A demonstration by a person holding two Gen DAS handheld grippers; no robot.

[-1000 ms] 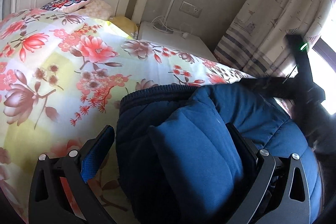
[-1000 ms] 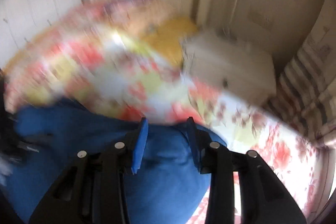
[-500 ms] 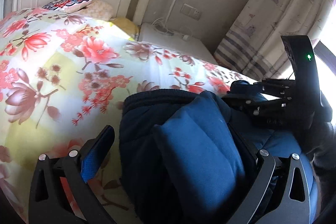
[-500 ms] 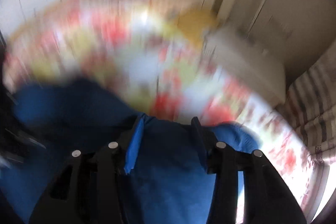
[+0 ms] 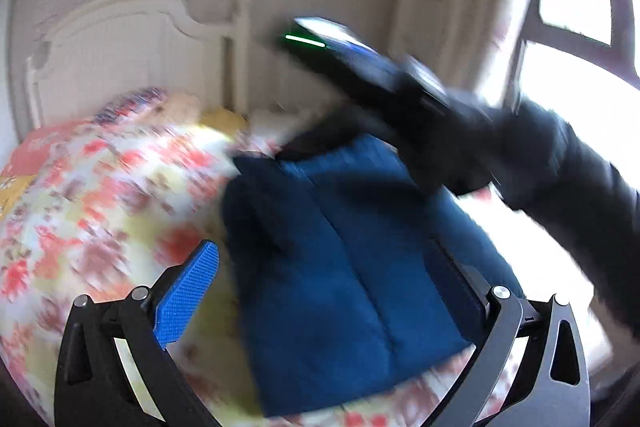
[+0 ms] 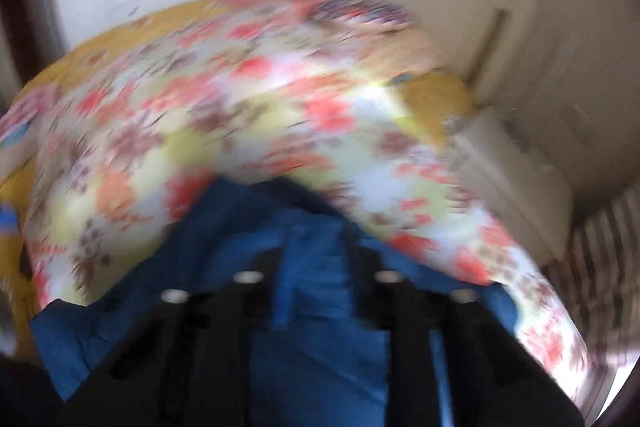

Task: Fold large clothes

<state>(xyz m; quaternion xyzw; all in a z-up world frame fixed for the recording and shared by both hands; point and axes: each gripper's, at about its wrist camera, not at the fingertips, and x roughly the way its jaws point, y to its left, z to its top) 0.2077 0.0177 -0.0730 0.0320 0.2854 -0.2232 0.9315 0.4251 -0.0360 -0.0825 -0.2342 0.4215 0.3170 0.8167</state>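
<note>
Blue padded jacket (image 5: 352, 267) is bunched up on the flowery bedspread (image 5: 100, 195), near the side of the bed closest to the window, with the white headboard (image 5: 132, 43) well behind it. Both views are smeared with motion, so details are thin.

The left gripper (image 5: 332, 291) stands wide open, one blue pad out over the bedspread, the other finger along the far side of the jacket's folded panel; the fabric lies between the fingers, not pinched. The right gripper (image 6: 316, 267) has a ridge of blue fabric running up between its fingers and looks clamped on it, though the blur makes that a judgement. From the left view it sits high over the jacket's far edge.

My read: a fold is being carried across. To do it well, keep the right grip firm on that ridge and bring the layer over low and even, so the thick padding doesn't spring back. The left should close on the near edge, or press it flat as an anchor. Puffy material slides easily, so smooth it down before letting go.
</note>
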